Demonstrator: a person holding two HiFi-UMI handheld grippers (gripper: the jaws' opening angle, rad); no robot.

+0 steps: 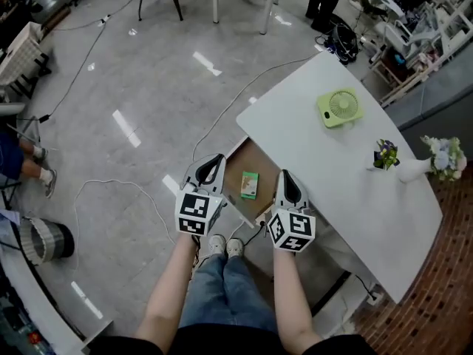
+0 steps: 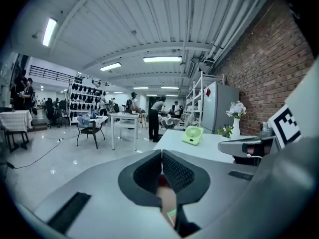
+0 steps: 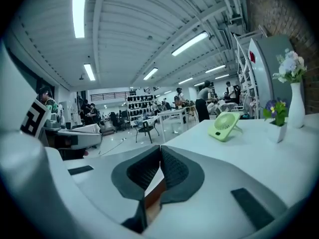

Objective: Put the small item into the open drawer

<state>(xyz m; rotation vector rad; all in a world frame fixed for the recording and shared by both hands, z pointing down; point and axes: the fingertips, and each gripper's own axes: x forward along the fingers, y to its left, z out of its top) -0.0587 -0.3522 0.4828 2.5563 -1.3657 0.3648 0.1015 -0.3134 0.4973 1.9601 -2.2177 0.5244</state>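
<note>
Head view shows the small item (image 1: 249, 185) lying flat on the floor of the open drawer (image 1: 262, 160), near the middle of the frame. I judge the placing done, with nothing of the task left that I can see (the drawer stands pulled out from under the table (image 1: 318, 161)). My left gripper (image 1: 209, 170) hangs just beside the drawer's left side and my right gripper (image 1: 288, 183) just beside its right. Both have their jaws pressed together with nothing between them, and neither touches the item. The item is a thin green rectangle, like a small packet or card box. The drawer floor looks like matte brown board and the tabletop is smooth, plain white. My jaw pads are dark, ribbed and rubbery-looking, meeting in a narrow V.
</note>
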